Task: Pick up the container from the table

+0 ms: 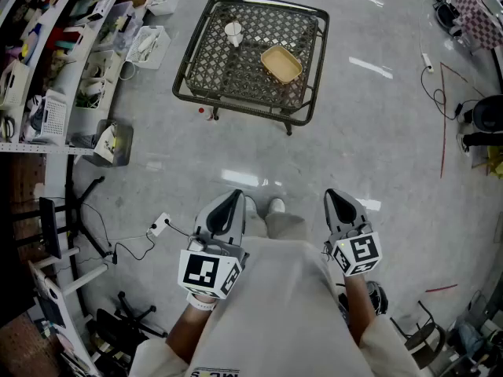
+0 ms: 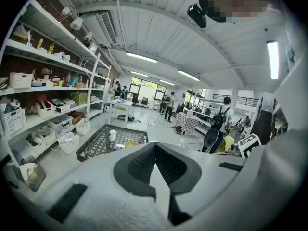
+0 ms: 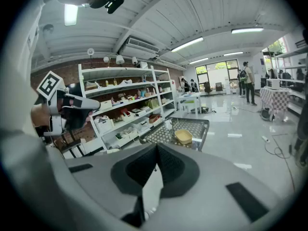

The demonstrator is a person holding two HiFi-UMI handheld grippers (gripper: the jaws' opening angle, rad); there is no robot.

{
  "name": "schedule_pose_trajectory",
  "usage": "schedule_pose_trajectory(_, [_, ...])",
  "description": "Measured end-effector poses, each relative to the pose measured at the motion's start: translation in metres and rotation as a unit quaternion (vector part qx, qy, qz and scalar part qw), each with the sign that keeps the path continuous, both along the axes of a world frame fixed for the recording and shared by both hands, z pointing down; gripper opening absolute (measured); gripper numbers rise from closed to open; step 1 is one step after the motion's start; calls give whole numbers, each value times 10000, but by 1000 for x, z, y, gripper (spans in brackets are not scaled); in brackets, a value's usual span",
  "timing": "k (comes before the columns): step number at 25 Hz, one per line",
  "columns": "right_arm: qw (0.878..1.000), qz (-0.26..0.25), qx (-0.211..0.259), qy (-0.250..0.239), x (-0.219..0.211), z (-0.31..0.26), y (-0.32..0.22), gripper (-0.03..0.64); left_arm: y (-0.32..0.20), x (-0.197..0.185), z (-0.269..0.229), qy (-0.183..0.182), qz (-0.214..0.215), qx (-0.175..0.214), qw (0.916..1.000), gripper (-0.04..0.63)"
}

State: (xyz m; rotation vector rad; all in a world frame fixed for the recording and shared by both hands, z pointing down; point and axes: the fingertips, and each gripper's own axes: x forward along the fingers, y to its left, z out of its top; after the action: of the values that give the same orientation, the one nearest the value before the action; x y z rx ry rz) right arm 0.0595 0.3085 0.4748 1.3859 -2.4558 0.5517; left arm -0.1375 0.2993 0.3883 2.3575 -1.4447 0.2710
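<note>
A shallow tan container (image 1: 281,64) lies on the right half of a low black mesh table (image 1: 199,93) far ahead of me; a white cup (image 1: 233,31) stands behind it. My left gripper (image 1: 233,196) and right gripper (image 1: 334,195) are held close to my body, well short of the table, both shut and empty. In the right gripper view the container (image 3: 183,136) sits on the table (image 3: 204,122) beyond the shut jaws (image 3: 156,146). The left gripper view shows the cup (image 2: 112,135) and only a sliver of the container (image 2: 131,144) above its shut jaws (image 2: 155,145).
Shelving (image 1: 55,61) full of bins lines the left side, with white baskets (image 1: 148,44) on the floor beside the table. Cables (image 1: 440,93) trail at the right and a power strip (image 1: 159,224) lies near my left. Polished floor separates me from the table. People stand far off.
</note>
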Motion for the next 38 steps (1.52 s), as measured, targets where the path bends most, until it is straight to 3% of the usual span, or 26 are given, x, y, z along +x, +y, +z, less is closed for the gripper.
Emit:
schedule_pose_trajectory(8, [9974, -427, 566, 110, -8, -40, 15, 17, 23, 24, -13, 136, 0, 213, 9997, 23])
schedule_pose_trajectory(17, [9959, -398, 805, -85, 13, -57, 33, 18, 25, 60, -12, 168, 261, 313, 9990, 23])
schedule_pose_trajectory(22, [9972, -220, 693, -196, 31, -59, 22, 18, 16, 74, -11, 179, 288, 186, 9993, 23])
schedule_pose_trajectory(30, [9972, -362, 639, -118, 30, -45, -33, 18, -33, 74, 10, 186, 187, -19, 9996, 23])
schedule_pose_trajectory(38, [9978, -290, 567, -184, 35, -53, -145, 18, -143, 97, 0, 353, 391, 13, 9986, 23])
